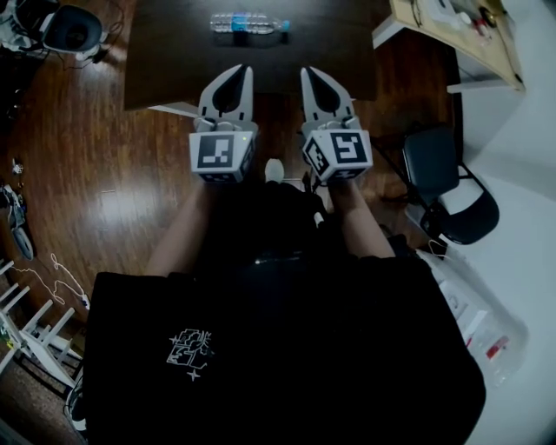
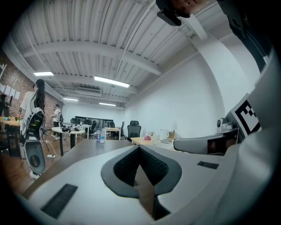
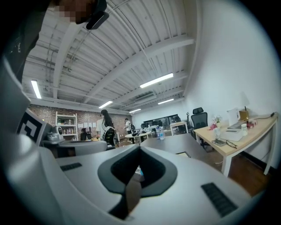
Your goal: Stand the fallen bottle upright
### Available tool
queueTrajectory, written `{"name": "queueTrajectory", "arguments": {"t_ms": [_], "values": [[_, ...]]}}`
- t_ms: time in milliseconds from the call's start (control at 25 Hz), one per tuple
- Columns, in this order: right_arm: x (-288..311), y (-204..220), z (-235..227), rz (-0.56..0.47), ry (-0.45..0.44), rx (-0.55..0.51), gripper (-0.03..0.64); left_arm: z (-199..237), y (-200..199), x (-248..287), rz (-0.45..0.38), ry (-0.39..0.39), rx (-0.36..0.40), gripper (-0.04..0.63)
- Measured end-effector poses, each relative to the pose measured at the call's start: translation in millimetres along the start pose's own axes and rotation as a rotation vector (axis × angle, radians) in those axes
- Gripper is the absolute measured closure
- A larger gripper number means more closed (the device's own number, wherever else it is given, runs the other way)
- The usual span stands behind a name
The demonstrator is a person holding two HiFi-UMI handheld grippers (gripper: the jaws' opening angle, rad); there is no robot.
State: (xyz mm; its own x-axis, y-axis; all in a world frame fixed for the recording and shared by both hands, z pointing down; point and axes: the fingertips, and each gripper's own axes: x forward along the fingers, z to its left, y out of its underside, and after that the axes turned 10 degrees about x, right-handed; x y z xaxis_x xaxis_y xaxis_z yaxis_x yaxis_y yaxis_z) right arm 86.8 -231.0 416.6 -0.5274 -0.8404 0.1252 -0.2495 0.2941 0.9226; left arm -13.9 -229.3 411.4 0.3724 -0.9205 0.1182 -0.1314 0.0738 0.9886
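Observation:
A clear plastic bottle (image 1: pixel 248 23) with a blue label lies on its side at the far part of the dark table (image 1: pixel 174 61), in the head view. My left gripper (image 1: pixel 245 69) and right gripper (image 1: pixel 307 71) are held side by side over the table's near edge, well short of the bottle. Both are shut with nothing in them. In the left gripper view the jaws of the left gripper (image 2: pixel 139 147) meet at their tips, and a small clear bottle shape (image 2: pixel 102 135) shows far down the table. In the right gripper view the right gripper (image 3: pixel 140 147) is likewise shut.
A light wooden desk (image 1: pixel 469 39) with clutter stands at the upper right, and a black office chair (image 1: pixel 452 187) sits to the right of me. Cables and a white rack (image 1: pixel 26 330) lie on the wooden floor to the left. A person (image 2: pixel 35 110) stands far off.

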Motion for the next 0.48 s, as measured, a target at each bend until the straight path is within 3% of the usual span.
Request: {"name": "queueTrajectory", "arguments": {"t_ms": [280,480], "values": [[30.7,-6.7,-3.0,0.007,-0.016,-0.013,0.604,17.4,-1.1,29.0,0.003,0.006,0.013,0.597],[49.6,-14.5,-8.2,-0.014,0.025,-0.001,0.604,29.6,-1.3,51.0,-0.001,0.052,0.037,0.597]]}}
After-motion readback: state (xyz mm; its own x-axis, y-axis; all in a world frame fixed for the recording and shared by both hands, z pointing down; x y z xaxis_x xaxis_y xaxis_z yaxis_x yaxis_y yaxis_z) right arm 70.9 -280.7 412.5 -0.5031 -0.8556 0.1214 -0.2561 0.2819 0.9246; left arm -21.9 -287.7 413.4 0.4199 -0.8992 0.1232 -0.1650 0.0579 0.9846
